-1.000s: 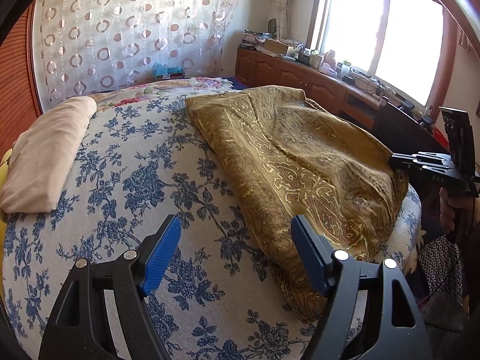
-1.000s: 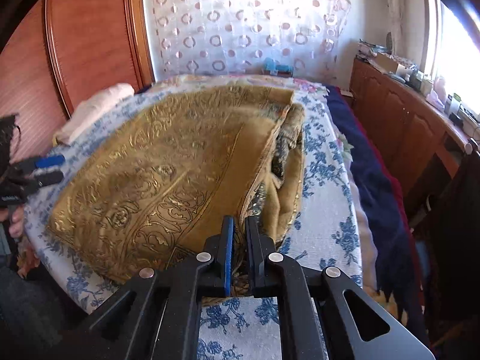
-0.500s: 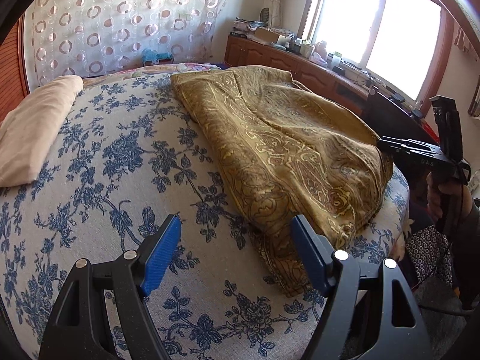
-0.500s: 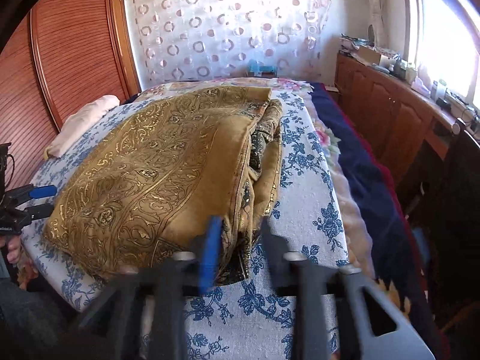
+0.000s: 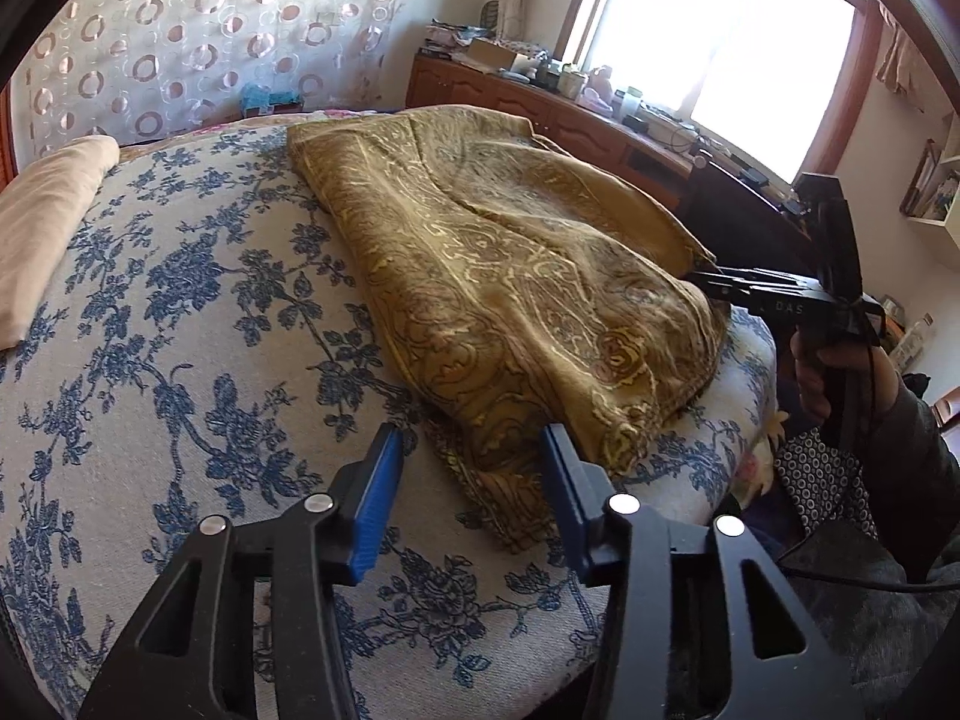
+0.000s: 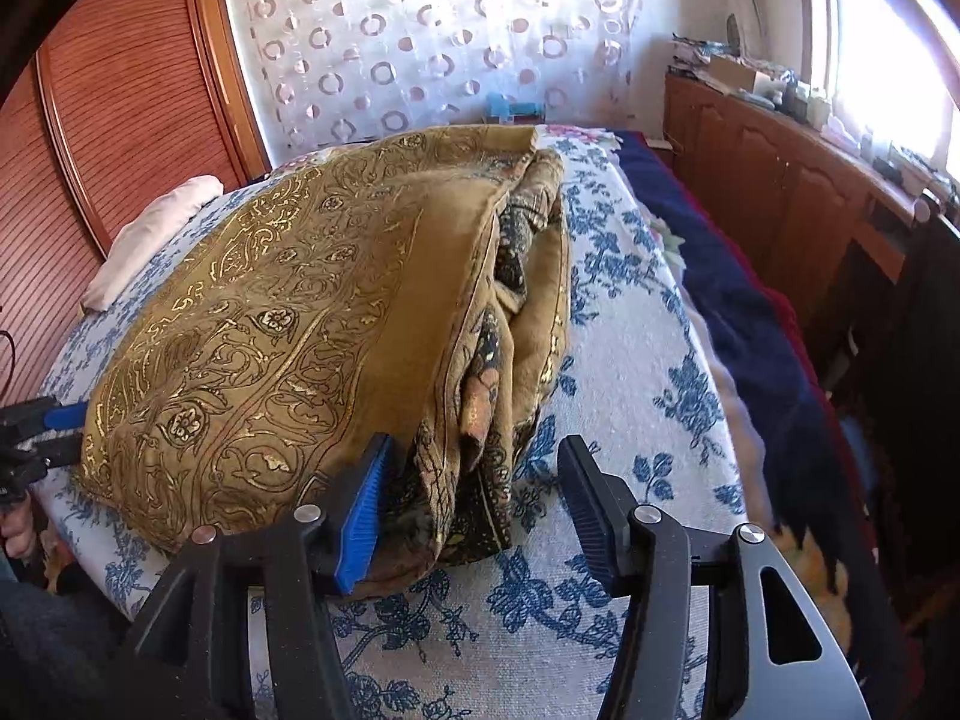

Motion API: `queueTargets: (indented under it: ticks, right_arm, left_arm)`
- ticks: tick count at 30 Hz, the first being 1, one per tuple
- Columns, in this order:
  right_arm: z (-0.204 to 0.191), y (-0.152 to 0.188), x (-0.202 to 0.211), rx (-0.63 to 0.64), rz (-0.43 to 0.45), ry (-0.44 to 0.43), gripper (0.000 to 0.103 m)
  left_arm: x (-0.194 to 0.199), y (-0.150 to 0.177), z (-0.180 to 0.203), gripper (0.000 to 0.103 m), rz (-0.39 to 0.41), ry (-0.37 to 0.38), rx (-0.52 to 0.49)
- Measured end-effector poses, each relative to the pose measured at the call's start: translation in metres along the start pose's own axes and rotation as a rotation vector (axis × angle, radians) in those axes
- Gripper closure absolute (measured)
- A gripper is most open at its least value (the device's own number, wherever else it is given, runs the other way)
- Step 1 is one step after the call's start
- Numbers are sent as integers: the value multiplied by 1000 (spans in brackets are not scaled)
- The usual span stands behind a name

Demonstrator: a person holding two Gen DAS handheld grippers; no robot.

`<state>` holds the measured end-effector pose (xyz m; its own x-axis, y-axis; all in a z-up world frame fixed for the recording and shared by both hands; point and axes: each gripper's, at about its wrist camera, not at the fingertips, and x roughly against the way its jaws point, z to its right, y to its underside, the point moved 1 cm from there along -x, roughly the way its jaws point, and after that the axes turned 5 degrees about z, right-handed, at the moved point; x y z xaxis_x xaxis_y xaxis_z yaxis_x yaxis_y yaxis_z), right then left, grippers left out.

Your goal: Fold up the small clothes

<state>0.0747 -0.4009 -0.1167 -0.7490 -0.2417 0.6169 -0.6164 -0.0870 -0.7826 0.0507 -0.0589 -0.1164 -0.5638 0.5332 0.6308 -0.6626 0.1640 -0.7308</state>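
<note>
left gripper closing, nothing held; right gripper opening beside gold cloth

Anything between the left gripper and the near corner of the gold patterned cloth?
Nothing visible. The left gripper has open jaws, just been closing, around the gold patterned cloth's near corner; only blue-flowered bedspread lies beneath.
</note>
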Motion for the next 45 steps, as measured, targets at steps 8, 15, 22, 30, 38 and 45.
queueTargets:
  ticks: [8, 15, 22, 30, 38, 45]
  right_arm:
    - [-19, 8, 5, 54, 4, -48, 45]
    - [-24, 0, 22, 54, 74, -137, 94]
    - [-13, -51, 54, 13, 230, -204, 94]
    - [-3, -121, 29, -5, 285, -218, 94]
    - [-6, -156, -39, -5, 212, -176, 94]
    - [-2, -188, -56, -28, 156, -155, 64]
  left_arm:
    - [-1, 1, 14, 91, -5, 3, -61]
    - [18, -19, 18, 97, 83, 27, -32]
    - [45, -78, 16, 97, 230, 38, -12]
    - [22, -158, -28, 97, 302, -60, 13]
    - [-33, -191, -62, 97, 251, -124, 45]
    - [-76, -210, -82, 97, 189, -158, 56]
